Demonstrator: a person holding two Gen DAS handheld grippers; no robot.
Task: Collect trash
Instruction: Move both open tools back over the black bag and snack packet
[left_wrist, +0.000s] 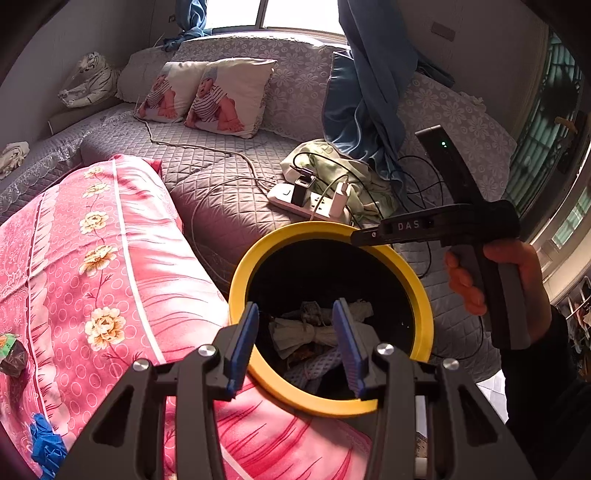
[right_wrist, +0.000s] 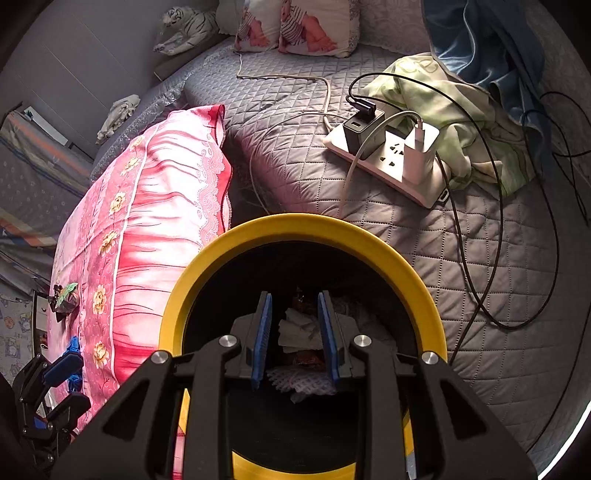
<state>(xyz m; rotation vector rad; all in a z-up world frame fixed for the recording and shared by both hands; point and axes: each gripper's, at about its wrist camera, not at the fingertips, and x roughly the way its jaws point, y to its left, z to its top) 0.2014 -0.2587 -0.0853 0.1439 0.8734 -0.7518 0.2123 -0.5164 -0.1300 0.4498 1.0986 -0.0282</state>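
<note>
1. The yellow-rimmed bin (right_wrist: 295, 230) stands on the grey quilted bed (right_wrist: 461, 280), pressed against the pink floral pillow (right_wrist: 147, 229). Inside it I see crumpled trash (left_wrist: 314, 332): pale tissue, white foam netting and a dark wrapper.
2. My left gripper (left_wrist: 299, 345) hangs over the bin's near rim with its blue pads partly apart and nothing between them; the tissue I see through the gap lies down in the bin.
3. My right gripper (right_wrist: 295, 338) points steeply into the bin's mouth, pads parted narrowly, gripping nothing.
4. More rubbish waits on the pillow: a dark wrapper with green (right_wrist: 65, 297) and a crumpled blue piece (left_wrist: 46, 445).
5. Beyond the bin lies a white power strip (right_wrist: 388, 158) with chargers and cables, beside a green cloth (right_wrist: 461, 122).
</note>
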